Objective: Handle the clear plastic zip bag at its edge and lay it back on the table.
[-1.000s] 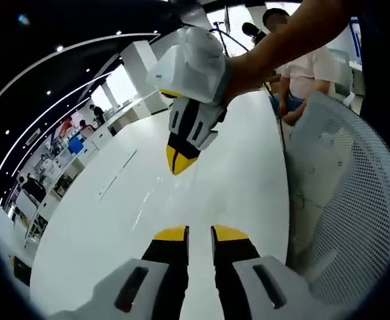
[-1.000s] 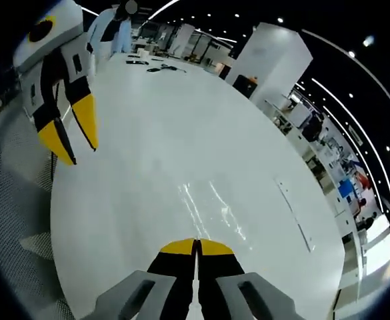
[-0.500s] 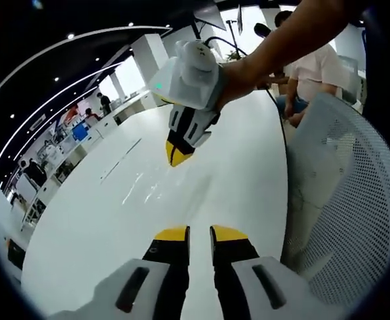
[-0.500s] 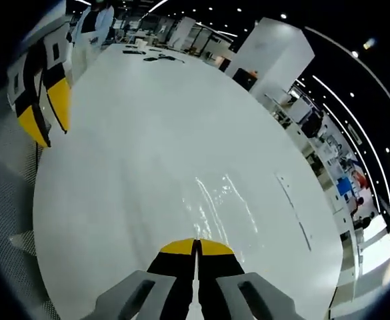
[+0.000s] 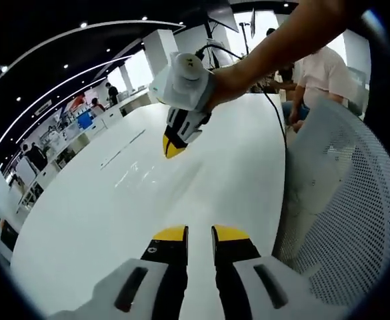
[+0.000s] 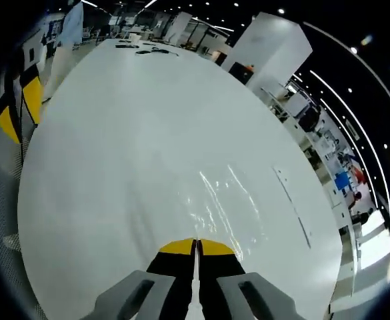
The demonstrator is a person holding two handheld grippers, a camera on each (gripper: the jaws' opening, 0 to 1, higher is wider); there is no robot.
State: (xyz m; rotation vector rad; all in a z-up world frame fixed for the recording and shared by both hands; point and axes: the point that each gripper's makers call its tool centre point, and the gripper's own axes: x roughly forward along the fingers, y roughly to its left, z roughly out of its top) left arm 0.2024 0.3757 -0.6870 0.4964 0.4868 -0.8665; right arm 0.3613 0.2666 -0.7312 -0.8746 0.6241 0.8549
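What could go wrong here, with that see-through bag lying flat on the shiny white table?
The clear zip bag shows as little more than glints on the white table, so its edge is easy to misjudge. The right gripper hovers near it with jaws closed; closing beside the edge would catch nothing, and pressing down could scrape the tabletop. The left gripper, jaws slightly apart, sits close to a white mesh chair and might bump it.

A long white table (image 6: 135,133) runs through an open hall with white pillars (image 6: 265,50), ceiling spotlights, bright windows (image 5: 138,70) and a mesh chair (image 5: 351,200).
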